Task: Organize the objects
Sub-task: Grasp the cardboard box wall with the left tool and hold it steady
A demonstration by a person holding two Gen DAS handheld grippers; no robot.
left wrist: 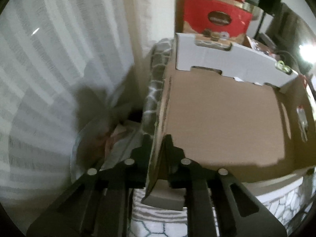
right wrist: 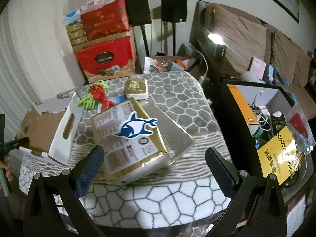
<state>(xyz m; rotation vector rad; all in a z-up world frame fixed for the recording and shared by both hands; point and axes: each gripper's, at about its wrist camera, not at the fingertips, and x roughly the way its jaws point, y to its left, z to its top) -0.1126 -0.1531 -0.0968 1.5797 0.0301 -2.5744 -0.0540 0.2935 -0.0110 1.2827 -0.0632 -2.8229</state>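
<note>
An open, shallow cardboard box (left wrist: 223,122) with white flaps stands on the patterned tablecloth. My left gripper (left wrist: 158,146) is shut on the box's near left wall, one finger inside and one outside. In the right wrist view the same box (right wrist: 45,128) sits at the table's left. My right gripper (right wrist: 155,154) hangs open over the table's near edge. Just beyond its fingertips lies a gold package (right wrist: 130,158) with a blue shark sticker (right wrist: 136,127) on top. The package rests partly on a clear flat tray (right wrist: 177,132). Green and red cords (right wrist: 94,96) and a small gold packet (right wrist: 137,86) lie farther back.
A black bin (right wrist: 227,118) crammed with cables and packets stands right of the table. Stacked red gift boxes (right wrist: 106,59) and two speakers on stands (right wrist: 173,9) line the back wall. A sofa (right wrist: 256,39) is at the far right. A curtain (left wrist: 49,69) hangs at the left.
</note>
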